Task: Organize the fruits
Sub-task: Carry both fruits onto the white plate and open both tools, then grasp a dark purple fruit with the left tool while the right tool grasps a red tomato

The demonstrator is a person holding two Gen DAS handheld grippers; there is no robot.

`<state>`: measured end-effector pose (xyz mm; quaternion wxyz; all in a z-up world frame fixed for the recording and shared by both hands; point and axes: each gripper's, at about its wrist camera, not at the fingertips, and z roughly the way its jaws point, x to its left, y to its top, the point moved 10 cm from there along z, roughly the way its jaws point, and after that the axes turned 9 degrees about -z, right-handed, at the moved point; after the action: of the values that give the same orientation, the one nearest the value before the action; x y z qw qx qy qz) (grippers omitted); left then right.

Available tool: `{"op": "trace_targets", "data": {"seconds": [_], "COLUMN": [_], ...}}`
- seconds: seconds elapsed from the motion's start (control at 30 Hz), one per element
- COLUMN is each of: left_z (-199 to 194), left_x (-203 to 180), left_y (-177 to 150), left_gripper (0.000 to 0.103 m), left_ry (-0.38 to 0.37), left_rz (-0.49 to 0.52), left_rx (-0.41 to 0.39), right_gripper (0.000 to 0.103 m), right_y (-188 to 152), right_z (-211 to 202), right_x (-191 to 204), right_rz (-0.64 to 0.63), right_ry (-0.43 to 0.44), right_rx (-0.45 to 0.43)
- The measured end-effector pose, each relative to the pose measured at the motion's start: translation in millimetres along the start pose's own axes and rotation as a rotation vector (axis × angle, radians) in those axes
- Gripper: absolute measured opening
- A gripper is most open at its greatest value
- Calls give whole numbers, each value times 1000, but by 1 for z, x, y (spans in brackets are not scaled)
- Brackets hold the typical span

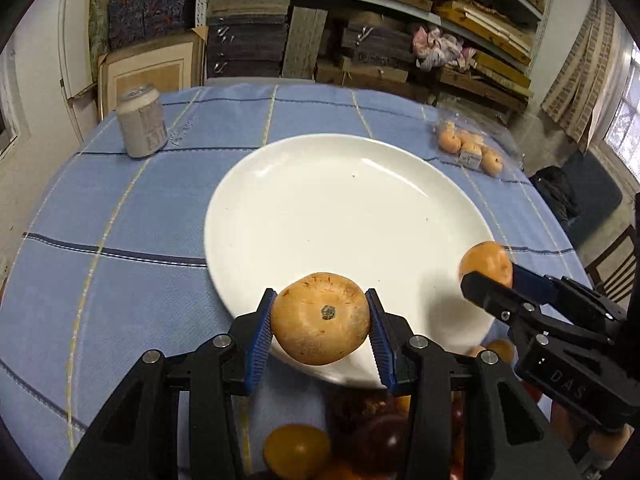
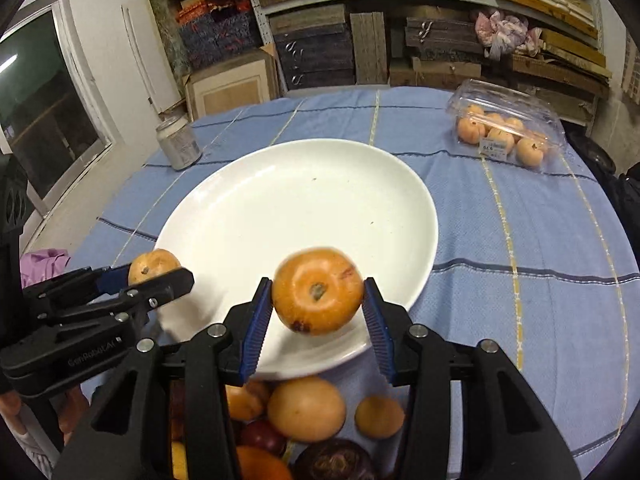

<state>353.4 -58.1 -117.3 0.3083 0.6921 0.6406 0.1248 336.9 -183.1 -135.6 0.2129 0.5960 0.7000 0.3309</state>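
- Left wrist view: left gripper pinches a pale orange fruit between its blue pads, stem end facing the camera, held over the near rim of the white plate.
- Right gripper enters from the right, clamped on a second orange fruit at the plate's right edge.
- Grey can stands far left on the blue checked tablecloth; clear box of small fruits far right.
- Fruit pile shows near, below the fingers, blurred.
- Right wrist view: right gripper pinches a brighter orange fruit over the plate's near rim, slightly blurred.
- Left gripper at left, closed on its fruit, beside the plate's left edge.
- Can far left, clear box far right, both on the cloth.
- Pile of orange and dark red fruits near, just below the plate.
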Motion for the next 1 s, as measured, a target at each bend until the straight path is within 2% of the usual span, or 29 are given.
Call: {"op": "trace_targets", "data": {"seconds": [0.1, 0.2, 0.23, 0.27, 0.33, 0.37, 0.43, 0.53, 0.67, 0.7, 0.8, 1.0], "left_z": [0, -17, -30, -44, -69, -80, -96, -109, -113, -113, -106, -91], "left_x": [4, 10, 14, 20, 34, 42, 59, 78, 88, 87, 85, 84], "left_y": [-3, -9, -9, -10, -18, -26, -50, -89, -127, -130, -138, -143], "left_gripper": [46, 46, 51, 60, 69, 70, 70, 70, 70, 70, 70, 70], "left_ry": [4, -7, -7, -4, 15, 29, 66, 121, 167, 171, 175, 164], "left_rz": [-5, -22, -31, -40, -59, -63, -63, -64, -33, -25, 4, 11], "left_rx": [-7, -31, -57, -88, -145, -164, -178, -177, -155, -155, -133, -96], "right_gripper": [46, 46, 46, 48, 64, 73, 75, 75, 76, 76, 82, 82], "right_y": [3, 12, 15, 17, 10, -2, -25, -72, -112, -114, -115, -117], "right_z": [-6, -42, -58, -82, -113, -129, -143, -140, -127, -129, -133, -129], "right_x": [0, -4, -5, -6, -10, -14, -22, -29, -29, -29, -24, -21], "right_rz": [-27, -8, 0, 7, 26, 50, 83, 126, 176, 188, 173, 171], "right_ry": [-19, -24, -19, -14, -10, -11, -11, -6, 51, 69, 52, 55], "right_rx": [-25, -122, -161, -219, -290, -332, -359, -313, -214, -218, -238, -215]}}
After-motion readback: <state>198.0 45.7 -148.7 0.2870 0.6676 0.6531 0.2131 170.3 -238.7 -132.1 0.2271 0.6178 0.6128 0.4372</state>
